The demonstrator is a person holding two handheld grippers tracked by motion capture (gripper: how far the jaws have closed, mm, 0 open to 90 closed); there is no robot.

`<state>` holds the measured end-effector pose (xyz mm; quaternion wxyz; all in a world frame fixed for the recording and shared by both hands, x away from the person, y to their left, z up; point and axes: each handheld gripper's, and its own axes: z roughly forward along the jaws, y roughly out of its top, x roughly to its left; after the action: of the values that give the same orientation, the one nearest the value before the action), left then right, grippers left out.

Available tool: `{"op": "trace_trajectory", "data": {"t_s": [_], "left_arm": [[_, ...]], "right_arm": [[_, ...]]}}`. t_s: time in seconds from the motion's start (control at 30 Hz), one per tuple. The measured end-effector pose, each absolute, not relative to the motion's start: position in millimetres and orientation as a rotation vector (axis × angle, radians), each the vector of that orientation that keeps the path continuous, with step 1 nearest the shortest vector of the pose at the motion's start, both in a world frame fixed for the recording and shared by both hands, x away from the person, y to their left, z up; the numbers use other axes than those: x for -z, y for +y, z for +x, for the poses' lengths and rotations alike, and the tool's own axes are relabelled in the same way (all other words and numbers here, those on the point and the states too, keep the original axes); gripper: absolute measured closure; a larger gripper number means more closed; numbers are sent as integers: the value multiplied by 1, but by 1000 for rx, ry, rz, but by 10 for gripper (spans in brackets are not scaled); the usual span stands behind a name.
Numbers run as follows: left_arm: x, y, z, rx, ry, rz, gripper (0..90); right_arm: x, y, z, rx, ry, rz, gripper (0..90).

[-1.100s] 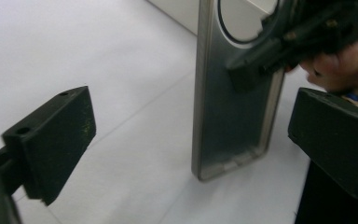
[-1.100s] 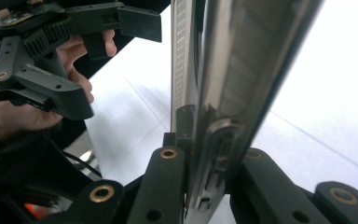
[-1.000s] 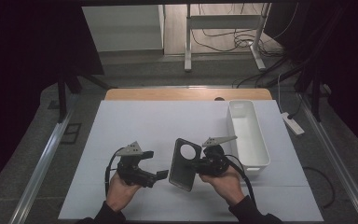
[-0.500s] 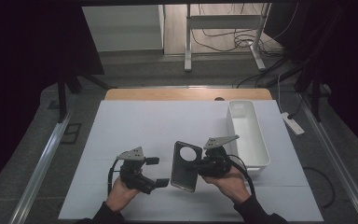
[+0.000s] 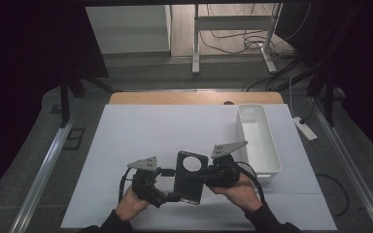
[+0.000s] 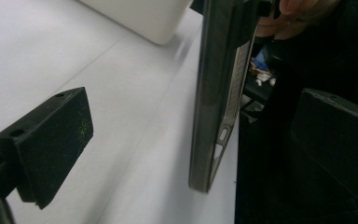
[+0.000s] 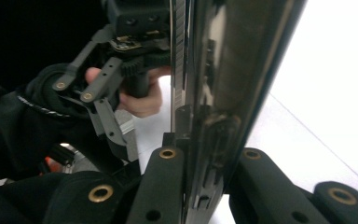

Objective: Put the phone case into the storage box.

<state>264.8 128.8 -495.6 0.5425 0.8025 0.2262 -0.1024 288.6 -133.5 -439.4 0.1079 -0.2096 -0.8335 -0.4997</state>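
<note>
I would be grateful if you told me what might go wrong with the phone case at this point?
The right gripper pinches the phone case by one thin edge, so it might twist or slip out. The left gripper is open around the case's other edge; closing off-centre may knock it loose onto the table.

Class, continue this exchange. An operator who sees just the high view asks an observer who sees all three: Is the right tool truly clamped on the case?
Observer: Yes. In the right gripper view the right tool has its jaws pressed on both faces of the case, seen edge-on.
Operator: Is the left tool gripping it too?
Observer: No. In the left gripper view the left tool is open. The case stands between its pads with a gap on each side.
Operator: Any detail on the case's edge?
Observer: The left gripper view shows button cutouts near its lower end.
</note>
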Motion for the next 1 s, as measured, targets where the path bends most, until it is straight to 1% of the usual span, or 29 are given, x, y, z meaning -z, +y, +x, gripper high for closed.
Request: {"op": "trace_trajectory", "data": {"t_s": [0.4,0.43,0.47,0.5,0.53,0.57,0.63,0.67,0.73,0.8,0.87,0.97,1.0], "left_arm": [[496,120,264,301,517,1916,0],[495,119,264,305,522,1908,16],[495,119,264,305,522,1908,56],[494,119,263,310,511,1908,56],[494,119,263,316,504,1906,93],[493,119,262,328,491,1905,197],[493,119,262,342,491,1899,312],[493,119,263,350,492,1898,312],[494,120,264,381,490,1893,433],[494,119,264,403,479,1893,515],[495,119,265,427,466,1890,566],[495,119,265,442,452,1892,670],[495,119,265,448,447,1893,688]], "right_arm": [[435,-126,282,1466,-2445,-548,858],[435,-126,282,1468,-2442,-543,858],[435,-126,282,1468,-2442,-543,858],[435,-126,282,1468,-2443,-539,858],[435,-126,282,1469,-2442,-537,858],[435,-127,282,1471,-2439,-534,858],[435,-127,282,1472,-2437,-531,858],[435,-127,282,1472,-2436,-529,858],[435,-126,282,1472,-2437,-523,858],[435,-126,282,1472,-2436,-517,858],[435,-126,282,1473,-2436,-513,858],[435,-126,283,1470,-2436,-512,858],[435,-126,283,1470,-2435,-512,858]]}}
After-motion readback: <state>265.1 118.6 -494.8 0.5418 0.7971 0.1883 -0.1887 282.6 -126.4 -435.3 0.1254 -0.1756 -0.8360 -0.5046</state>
